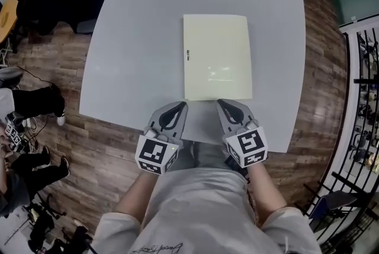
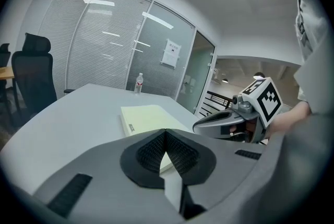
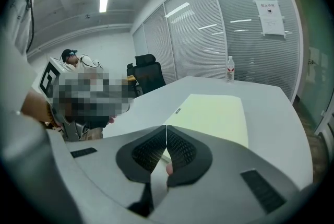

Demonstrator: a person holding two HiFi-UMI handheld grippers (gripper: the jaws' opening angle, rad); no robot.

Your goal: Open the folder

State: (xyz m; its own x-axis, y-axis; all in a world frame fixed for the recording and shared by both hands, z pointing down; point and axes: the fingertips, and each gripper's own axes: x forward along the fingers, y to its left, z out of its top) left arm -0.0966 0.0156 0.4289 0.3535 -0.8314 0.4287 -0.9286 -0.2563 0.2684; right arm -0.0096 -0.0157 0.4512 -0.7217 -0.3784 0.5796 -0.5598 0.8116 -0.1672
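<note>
The pale folder (image 1: 217, 56) looks like smooth plastic with a faint gloss, the table (image 1: 136, 51) is smooth and matt, the floor (image 1: 100, 152) is grained wood plank, and the left tongs (image 1: 176, 107) and right tongs (image 1: 225, 105) are matt grey plastic with black, finely ribbed pads (image 2: 151, 152).

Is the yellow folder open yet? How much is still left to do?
Not yet. Nothing looks done: the folder lies flat and closed on the table. In hand: the left gripper and the right gripper are close to its near edge, both with jaws shut and empty, and neither is gripping it. Left to do: catch the cover and swing it open.
</note>
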